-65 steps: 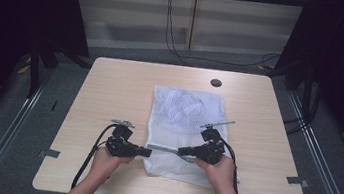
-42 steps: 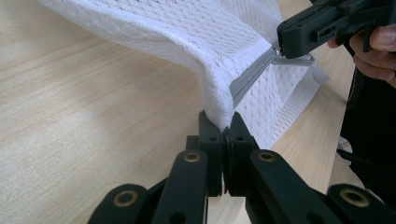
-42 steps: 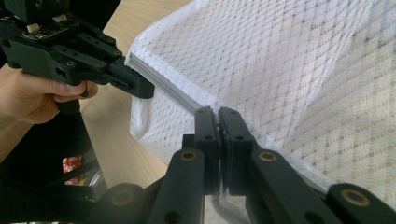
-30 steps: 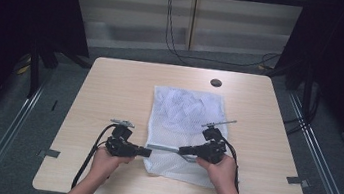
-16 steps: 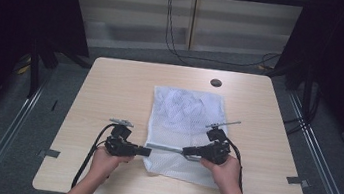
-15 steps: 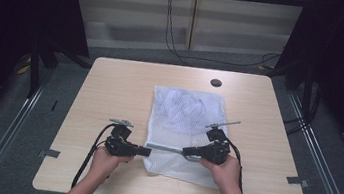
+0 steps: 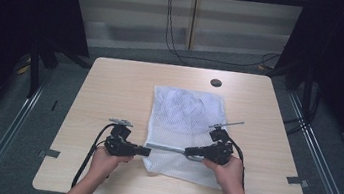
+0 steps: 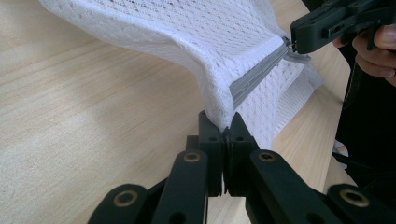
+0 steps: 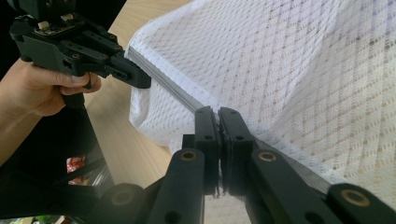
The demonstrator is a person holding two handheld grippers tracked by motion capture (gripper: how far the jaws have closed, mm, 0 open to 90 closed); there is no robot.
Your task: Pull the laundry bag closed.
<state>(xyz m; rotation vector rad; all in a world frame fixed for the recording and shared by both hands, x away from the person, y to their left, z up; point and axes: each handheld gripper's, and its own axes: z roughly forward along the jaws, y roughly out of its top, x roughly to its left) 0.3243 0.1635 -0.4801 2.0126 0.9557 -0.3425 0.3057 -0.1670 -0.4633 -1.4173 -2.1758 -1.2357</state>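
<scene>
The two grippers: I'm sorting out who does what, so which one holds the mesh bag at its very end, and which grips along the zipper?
The left gripper pinches the white mesh bag at its end, at the table's left. The right gripper clamps partway along the grey zipper.

Mesh bag on table, zipper along its near edge, between both grippers.

Bare table left and right, mesh bag covering the middle

White mesh bag, grey zipper, pale wood-grain table.
</scene>
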